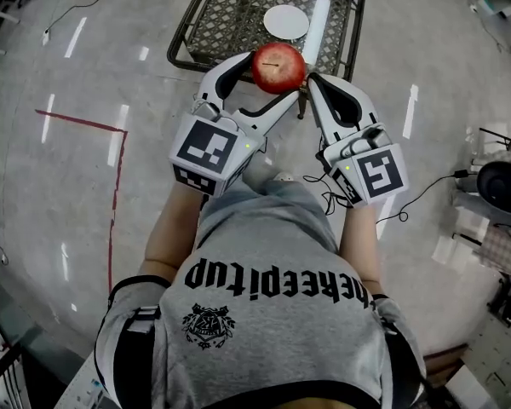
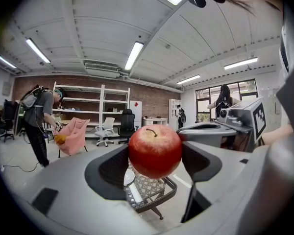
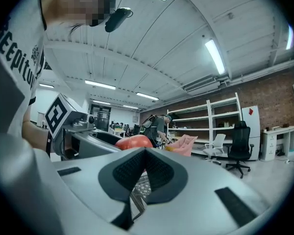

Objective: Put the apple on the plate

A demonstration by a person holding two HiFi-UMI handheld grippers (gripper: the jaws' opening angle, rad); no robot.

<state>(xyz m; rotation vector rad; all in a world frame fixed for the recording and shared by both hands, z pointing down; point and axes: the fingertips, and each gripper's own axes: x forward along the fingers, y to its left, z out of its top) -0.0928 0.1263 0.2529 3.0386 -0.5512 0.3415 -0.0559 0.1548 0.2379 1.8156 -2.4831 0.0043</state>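
Bright, even light falls from ceiling tube lamps [image 2: 135, 54], set between eleven and one o'clock in both gripper views. In the head view the glossy floor [image 1: 60, 169] carries white glare streaks at nine and three o'clock. Both gripper views bulge fisheye-fashion with black corners. The apple [image 2: 155, 150] is sharp with a soft sheen, and the foreground at six o'clock is blurred.

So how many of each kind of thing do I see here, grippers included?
apple: 1
plate: 1
white cylinder: 1
mesh table: 1
grippers: 2, the left gripper and the right gripper
total: 6
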